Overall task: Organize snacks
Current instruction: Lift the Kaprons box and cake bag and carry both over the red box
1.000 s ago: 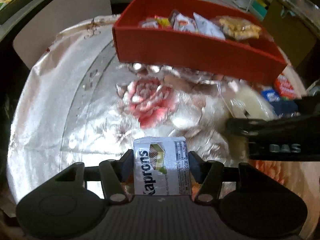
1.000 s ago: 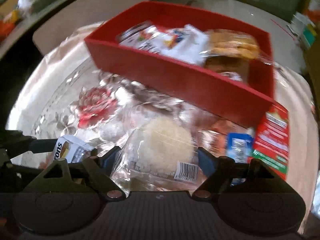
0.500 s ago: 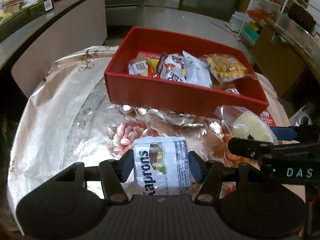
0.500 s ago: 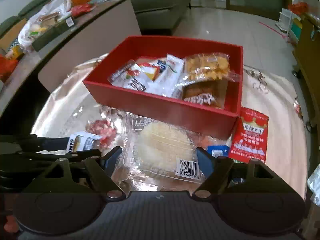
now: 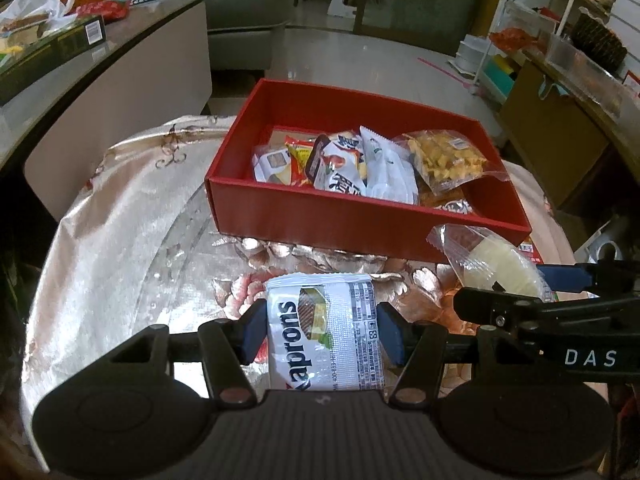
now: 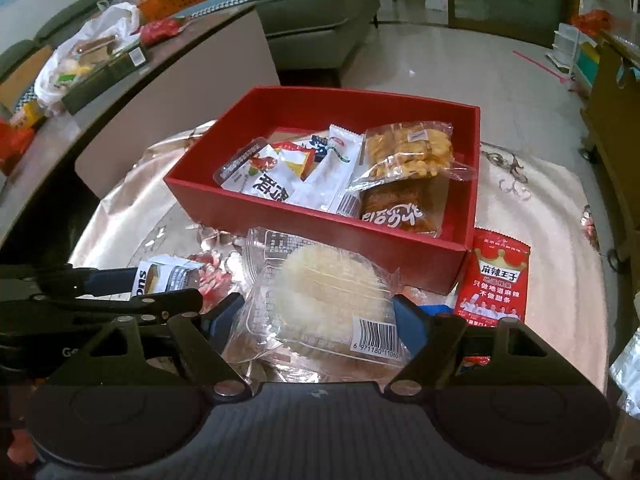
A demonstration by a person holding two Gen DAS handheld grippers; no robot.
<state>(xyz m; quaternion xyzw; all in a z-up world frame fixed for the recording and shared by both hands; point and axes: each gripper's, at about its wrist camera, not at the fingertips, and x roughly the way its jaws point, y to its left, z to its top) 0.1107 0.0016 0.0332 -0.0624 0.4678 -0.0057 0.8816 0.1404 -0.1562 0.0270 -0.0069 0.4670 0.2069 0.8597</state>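
My left gripper [image 5: 322, 330] is shut on a white Kaprons wafer packet [image 5: 324, 332] and holds it above the tablecloth, in front of the red box [image 5: 320, 220]. My right gripper [image 6: 320, 320] is shut on a clear packet with a round white cake [image 6: 320, 304], also lifted in front of the red box [image 6: 304, 220]. The box holds several snack packets. Each gripper shows in the other's view: the right one [image 5: 520, 308] to the right, the left one [image 6: 132, 296] to the left.
A red snack sachet [image 6: 496, 280] and a blue packet [image 6: 436, 308] lie on the shiny floral tablecloth [image 5: 120, 240] right of the box. A side table with bags and a dark box [image 6: 100, 68] stands at the left. A sofa [image 6: 320, 4] is behind.
Both grippers have risen and pulled back with their packets; the red box now sits lower and farther in both views, its contents visible from above.
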